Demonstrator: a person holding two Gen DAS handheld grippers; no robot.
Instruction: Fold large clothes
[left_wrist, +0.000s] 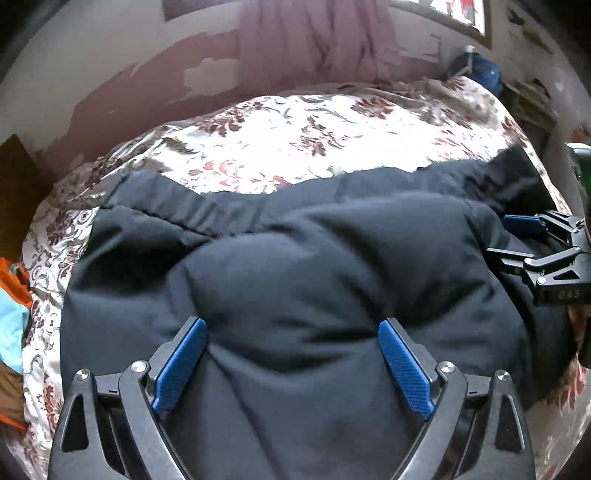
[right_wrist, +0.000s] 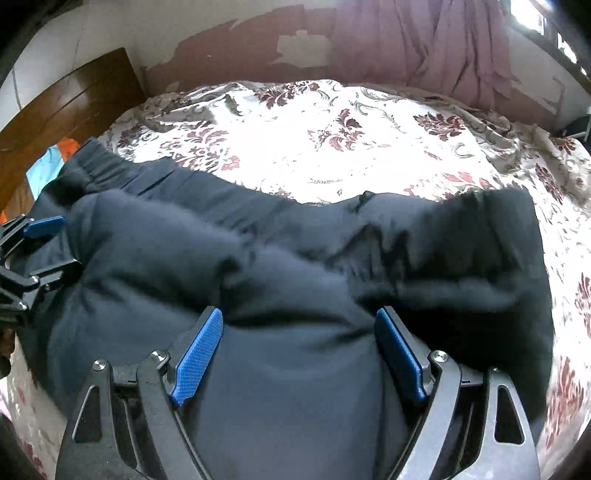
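A dark navy padded garment (left_wrist: 295, 266), bulky and with a gathered elastic band along its far edge, lies crosswise on a bed under a cream bedspread printed with maroon flowers (left_wrist: 295, 125); the left claw (left_wrist: 291, 328) and the right claw (right_wrist: 299, 319) sit low over its near edge, each with its blue-padded fingers spread wide and cloth bulging up between them, neither pinching anything; the right claw also shows at the edge of the left view (left_wrist: 517, 236), close beside the garment's end. The fabric looks thick and springy, so the likely trouble is a shallow bite; jaws closing on the top layer alone would lift one skin of the padding and leave the rest behind, skewing the fold; uneven lifting between the two claws could twist the bundle; the slippery-looking bedspread may drag along with it; an orange and light-blue pile of clothing (left_wrist: 14, 295) at the left bed edge could be nudged off.
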